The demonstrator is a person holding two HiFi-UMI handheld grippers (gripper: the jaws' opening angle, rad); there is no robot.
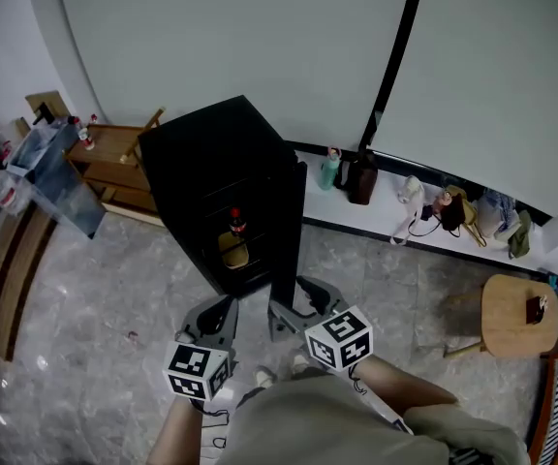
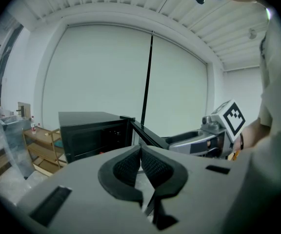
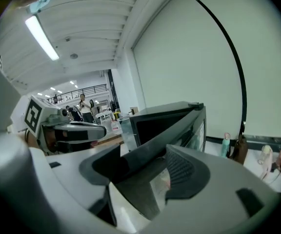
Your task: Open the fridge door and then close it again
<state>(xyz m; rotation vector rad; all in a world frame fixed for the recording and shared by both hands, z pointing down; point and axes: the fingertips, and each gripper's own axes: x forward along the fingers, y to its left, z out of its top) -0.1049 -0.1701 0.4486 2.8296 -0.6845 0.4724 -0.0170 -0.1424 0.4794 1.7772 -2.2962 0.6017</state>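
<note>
Fridge (image 1: 211,163) stands on the floor ahead of me, its door (image 1: 287,232) swung open toward me. My right gripper (image 1: 296,310) has its jaws spread, with the door's edge between them, unclamped. My left gripper (image 1: 217,320) is pinched together, empty, just beside it.

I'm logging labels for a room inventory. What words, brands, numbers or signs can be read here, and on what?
No readable text in any view.
On the left marker cube and right marker cube: black-and-white square patterns, no letters or numbers.
On the bottle inside the fridge: print too small.
On the green bottle on the ledge: too small.
On the fridge itself: no brand visible.
</note>
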